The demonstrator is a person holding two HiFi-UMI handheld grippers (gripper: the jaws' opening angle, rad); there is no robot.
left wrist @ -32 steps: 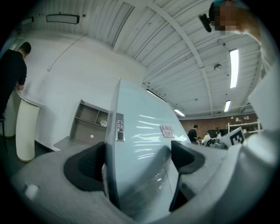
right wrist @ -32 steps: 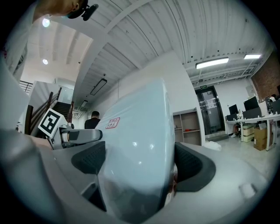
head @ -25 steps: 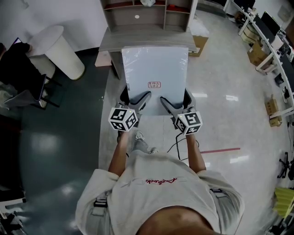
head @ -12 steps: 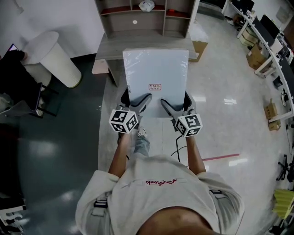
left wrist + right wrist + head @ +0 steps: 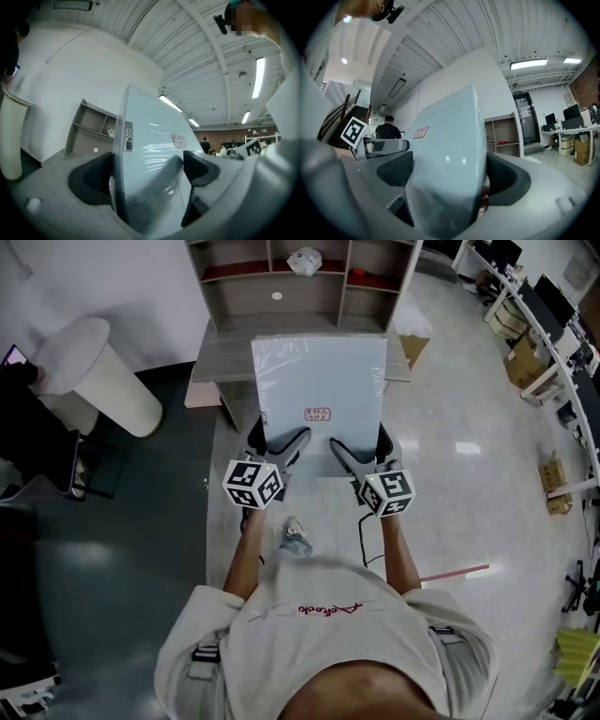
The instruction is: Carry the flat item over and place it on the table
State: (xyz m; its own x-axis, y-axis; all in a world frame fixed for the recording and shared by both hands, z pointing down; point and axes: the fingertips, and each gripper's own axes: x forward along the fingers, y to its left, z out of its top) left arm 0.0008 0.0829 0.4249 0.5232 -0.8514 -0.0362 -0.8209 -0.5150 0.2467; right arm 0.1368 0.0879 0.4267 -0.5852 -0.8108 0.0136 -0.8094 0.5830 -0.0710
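Left gripper (image 5: 278,444): jaws clamped on the near edge of the flat item (image 5: 319,381), towards its left corner; in the left gripper view a dark pad sits against each face
Right gripper (image 5: 361,448): jaws likewise shut on that near edge, towards the right corner, with the panel filling the gap between the pads
Flat item: a pale panel in glossy wrap with a small red label (image 5: 319,413) near its near edge; it is held out in front of the person, off any surface, and its far edge overlaps the near edge of the table (image 5: 225,352) in the head view
Table: grey tabletop, bare where visible, with a shelf unit (image 5: 281,282) standing along its back edge
Step in hand: the last of the carry, judging by how close the tabletop is
Doing it well: move both grippers as one at equal height so the panel does not twist, lift the far edge clear over the tabletop's near edge, lower it flat, stop short of the shelf unit, and open the jaws only once the tabletop bears the weight
Risk: gripped only along one edge, the long overhang probably pulls down, and the wrap looks slippery
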